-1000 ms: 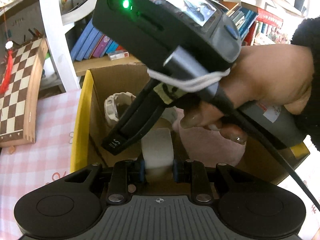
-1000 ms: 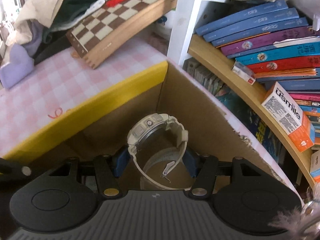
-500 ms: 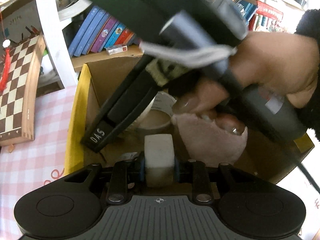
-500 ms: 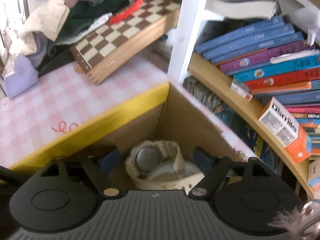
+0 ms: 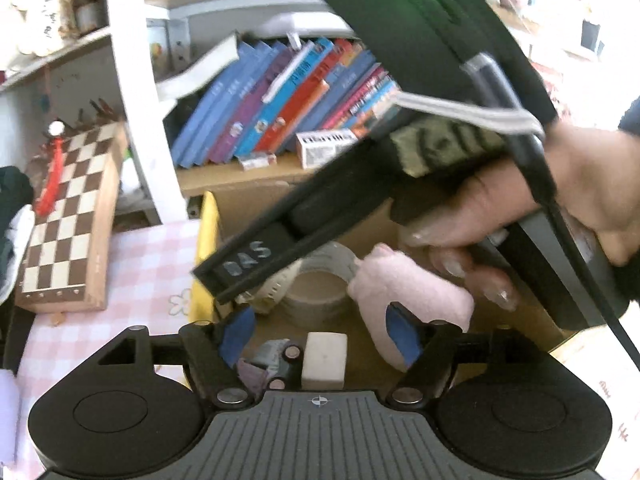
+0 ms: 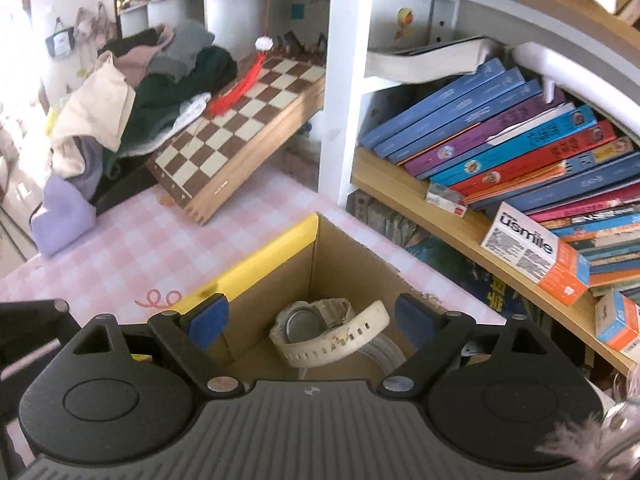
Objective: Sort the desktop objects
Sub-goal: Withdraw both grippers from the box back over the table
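A cardboard box with a yellow flap (image 5: 205, 248) (image 6: 256, 266) stands on the pink checked table. Inside it lie a white eraser block (image 5: 324, 358), a tape roll (image 5: 316, 280), a pink plush piece (image 5: 416, 300) and a white wristwatch (image 6: 328, 334). My left gripper (image 5: 320, 330) hangs open above the box, the eraser lying loose below its fingers. My right gripper (image 6: 312, 316) is open too, over the watch, which rests on the tape roll. In the left wrist view a hand (image 5: 560, 196) holds the right gripper's body across the box.
A wooden chessboard (image 6: 240, 120) (image 5: 68, 216) leans at the table's back left beside a pile of clothes (image 6: 140, 92). A white shelf post (image 6: 344, 80) and a shelf of slanted books (image 6: 520, 148) rise right behind the box. A lilac cushion (image 6: 60, 220) lies left.
Both grippers opened and rose. The right let go of the watch, which now lies in the box. The left released the white eraser, now lying loose on the box floor.
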The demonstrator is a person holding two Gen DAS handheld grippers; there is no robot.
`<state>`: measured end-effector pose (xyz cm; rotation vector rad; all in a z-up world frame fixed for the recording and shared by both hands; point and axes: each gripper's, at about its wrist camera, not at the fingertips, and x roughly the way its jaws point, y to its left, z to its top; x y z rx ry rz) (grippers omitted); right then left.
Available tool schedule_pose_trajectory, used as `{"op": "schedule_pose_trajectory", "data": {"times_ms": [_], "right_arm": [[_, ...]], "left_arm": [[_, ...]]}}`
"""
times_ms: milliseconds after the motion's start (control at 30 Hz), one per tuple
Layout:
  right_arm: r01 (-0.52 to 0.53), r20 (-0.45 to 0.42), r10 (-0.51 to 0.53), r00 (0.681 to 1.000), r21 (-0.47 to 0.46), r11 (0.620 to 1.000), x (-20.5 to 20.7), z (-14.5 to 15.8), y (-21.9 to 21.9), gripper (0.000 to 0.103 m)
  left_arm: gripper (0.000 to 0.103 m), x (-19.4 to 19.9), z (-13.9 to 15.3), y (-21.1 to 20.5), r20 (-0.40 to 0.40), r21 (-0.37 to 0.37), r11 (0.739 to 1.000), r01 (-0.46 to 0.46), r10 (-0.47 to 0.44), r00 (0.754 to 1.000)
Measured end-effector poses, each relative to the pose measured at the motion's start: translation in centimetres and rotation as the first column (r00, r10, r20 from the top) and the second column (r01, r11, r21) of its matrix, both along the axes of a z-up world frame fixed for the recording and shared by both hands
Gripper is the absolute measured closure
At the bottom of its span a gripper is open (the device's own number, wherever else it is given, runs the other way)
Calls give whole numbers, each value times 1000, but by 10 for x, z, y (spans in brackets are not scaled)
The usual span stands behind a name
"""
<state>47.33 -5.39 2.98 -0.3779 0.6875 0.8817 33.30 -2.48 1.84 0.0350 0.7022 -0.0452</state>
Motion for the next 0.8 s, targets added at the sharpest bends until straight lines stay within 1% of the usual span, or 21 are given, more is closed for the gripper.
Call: {"op": "schedule_pose_trajectory", "data": {"times_ms": [233,500,700,800], "right_arm": [[30,37,-31,999,35,999,-22,18,-20,12],[70,65,-74,995,56,996,-54,29,-48,12],[141,99,-148,984,79,987,-84,35,-74,11],[188,104,-197,975,86,978,-102,34,-89,10]], "left_arm": [[21,-21,13,8,59,-11,1000,-25,26,998],[19,-45,20,12,100,-23,999,-28,31,995],[19,-67,24,13,120,-29,999,-20,24,992],[19,-79,24,15,126,-40,999,-21,26,992]]}}
